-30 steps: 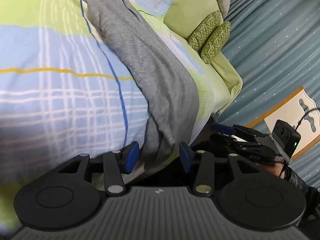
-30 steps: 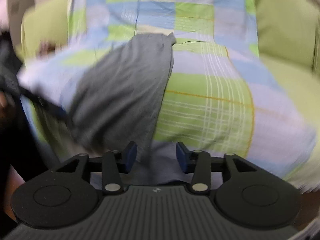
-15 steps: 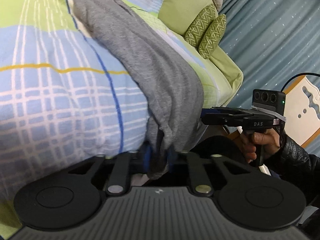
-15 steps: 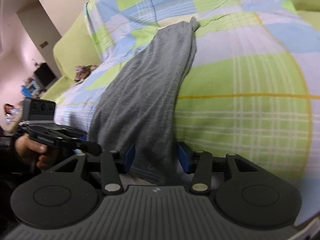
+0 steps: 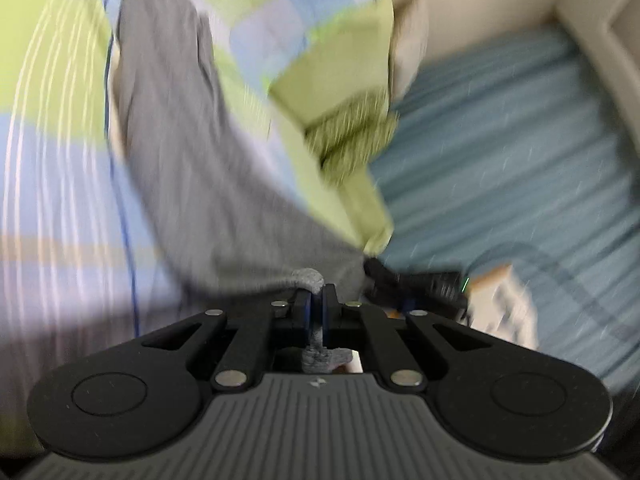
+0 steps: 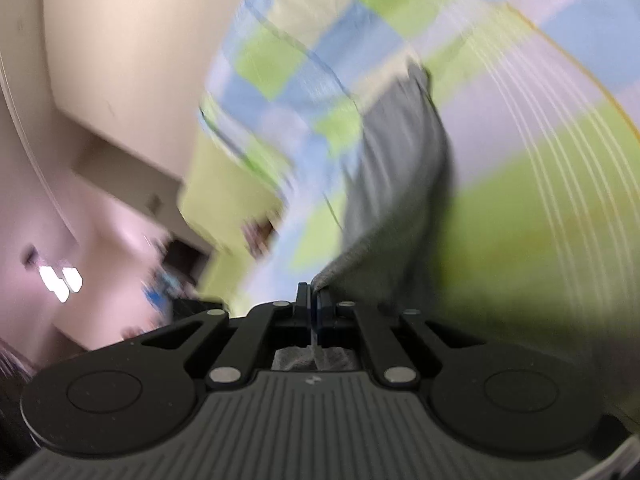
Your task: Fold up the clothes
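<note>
A long grey garment (image 5: 192,168) lies stretched over a bed with a green, blue and white checked cover (image 5: 48,128). My left gripper (image 5: 316,300) is shut on the garment's near hem, and a bunch of grey cloth pokes out above and below its pads. In the right wrist view the same grey garment (image 6: 400,184) runs away up the checked cover (image 6: 540,168), and my right gripper (image 6: 313,300) is shut on its near edge. The right gripper (image 5: 416,288) shows as a dark blurred shape just right of the left one. Both views are motion-blurred.
Green cushions (image 5: 352,140) lie at the bed's edge, with a blue curtain (image 5: 520,152) to the right. A cream wall (image 6: 120,60) and a dim pinkish room (image 6: 80,260) lie left of the bed in the right wrist view.
Both grippers have shut on the garment's near hem, the left first and the right after. Both have rolled and swung, and the hem has lifted off the bed's edge.
</note>
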The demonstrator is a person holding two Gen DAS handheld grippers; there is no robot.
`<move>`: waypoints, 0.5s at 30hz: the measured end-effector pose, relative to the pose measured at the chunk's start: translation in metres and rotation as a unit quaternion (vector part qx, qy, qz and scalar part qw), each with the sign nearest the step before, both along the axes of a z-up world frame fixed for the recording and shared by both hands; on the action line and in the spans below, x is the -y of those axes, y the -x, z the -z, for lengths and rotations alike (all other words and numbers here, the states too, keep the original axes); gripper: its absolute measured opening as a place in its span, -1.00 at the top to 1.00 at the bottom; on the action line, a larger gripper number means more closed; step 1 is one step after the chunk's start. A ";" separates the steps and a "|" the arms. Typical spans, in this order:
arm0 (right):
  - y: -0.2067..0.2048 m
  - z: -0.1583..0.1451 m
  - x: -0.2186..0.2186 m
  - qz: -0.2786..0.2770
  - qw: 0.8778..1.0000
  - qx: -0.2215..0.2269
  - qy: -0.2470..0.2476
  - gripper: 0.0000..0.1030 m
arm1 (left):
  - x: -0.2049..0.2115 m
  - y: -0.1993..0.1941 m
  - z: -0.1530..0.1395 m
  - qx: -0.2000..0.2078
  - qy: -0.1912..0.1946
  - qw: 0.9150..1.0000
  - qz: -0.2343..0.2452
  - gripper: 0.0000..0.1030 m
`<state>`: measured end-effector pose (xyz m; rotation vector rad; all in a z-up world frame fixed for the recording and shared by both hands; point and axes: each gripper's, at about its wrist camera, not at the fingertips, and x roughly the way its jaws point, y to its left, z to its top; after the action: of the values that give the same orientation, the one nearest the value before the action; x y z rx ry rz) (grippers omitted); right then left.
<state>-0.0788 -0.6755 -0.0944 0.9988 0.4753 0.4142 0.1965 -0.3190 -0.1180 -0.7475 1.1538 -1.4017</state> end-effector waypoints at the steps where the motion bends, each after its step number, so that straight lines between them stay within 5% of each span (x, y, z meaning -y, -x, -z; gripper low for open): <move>1: -0.009 -0.001 0.007 0.011 1.000 0.005 -0.012 0.96 | 0.003 -0.006 0.002 -0.010 0.001 1.000 -0.007 0.99; 6: -0.057 0.011 0.030 0.032 0.998 -0.012 -0.050 0.96 | 0.020 -0.058 0.020 -0.082 0.010 0.995 -0.063 0.98; 15: -0.179 0.014 0.062 0.023 0.996 -0.043 -0.069 0.96 | 0.045 -0.155 0.037 -0.121 -0.005 0.987 -0.109 0.98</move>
<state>0.1002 -0.7374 -0.1088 1.1627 0.5043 0.3669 0.3519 -0.3641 -0.1554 -1.0266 1.2232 -1.1431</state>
